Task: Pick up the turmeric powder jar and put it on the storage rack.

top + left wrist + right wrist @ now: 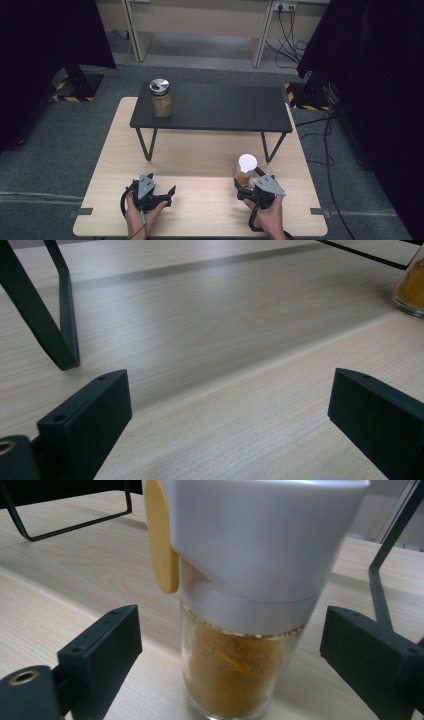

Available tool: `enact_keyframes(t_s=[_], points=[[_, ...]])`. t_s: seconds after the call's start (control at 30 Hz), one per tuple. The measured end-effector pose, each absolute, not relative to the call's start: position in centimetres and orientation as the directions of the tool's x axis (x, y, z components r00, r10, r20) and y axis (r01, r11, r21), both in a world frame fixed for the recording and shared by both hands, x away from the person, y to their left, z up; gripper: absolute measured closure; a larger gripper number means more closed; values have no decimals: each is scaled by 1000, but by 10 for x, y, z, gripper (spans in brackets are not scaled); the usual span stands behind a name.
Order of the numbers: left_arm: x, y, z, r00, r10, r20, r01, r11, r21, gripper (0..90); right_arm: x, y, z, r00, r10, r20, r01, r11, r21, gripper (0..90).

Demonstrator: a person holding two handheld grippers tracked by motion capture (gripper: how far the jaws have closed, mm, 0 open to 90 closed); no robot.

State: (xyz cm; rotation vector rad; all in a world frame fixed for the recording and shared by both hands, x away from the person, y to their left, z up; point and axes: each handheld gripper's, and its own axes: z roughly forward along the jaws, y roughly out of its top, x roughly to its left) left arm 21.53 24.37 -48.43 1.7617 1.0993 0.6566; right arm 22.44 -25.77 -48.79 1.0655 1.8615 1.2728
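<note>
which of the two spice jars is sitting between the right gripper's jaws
The white-lidded jar on the wooden table, between the open jaws of the right hand-held gripper. The silver-lidded jar stands far off on the black shelf.

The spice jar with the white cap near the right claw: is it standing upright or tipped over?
Upright. The spice jar stands on its glass base on the table, white cap on top, between the open jaws of the right claw.

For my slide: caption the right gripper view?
Open right gripper jaws flank a white-capped spice jar on the wooden table.
</note>
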Motion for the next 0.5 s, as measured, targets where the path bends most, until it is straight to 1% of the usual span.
enact_keyframes(t_s=[0.17, 0.27, 0.33, 0.37, 0.4, 0.5], points=[[216, 243, -484, 461, 887, -31, 393, -173, 903, 29, 230, -260, -491, -479, 876, -52, 261, 199, 945, 138], [216, 244, -485, 460, 887, -38, 395, -166, 904, 29, 238, -264, -494, -492, 870, -36, 262, 188, 947, 185], [216, 244, -485, 460, 887, -38, 395, -165, 904, 29, 240, -264, -495, -494, 869, -31, 266, 185, 946, 198], [216, 244, -485, 460, 887, -39, 394, -165, 904, 29, 241, -265, -496, -499, 866, -29, 263, 182, 948, 222], [216, 244, -485, 460, 887, -38, 394, -166, 904, 29, 241, -265, -496, -499, 866, -29, 263, 182, 948, 222], [216, 244, -484, 460, 887, -34, 393, -170, 904, 29, 243, -267, -498, -502, 865, -18, 261, 172, 950, 278]])
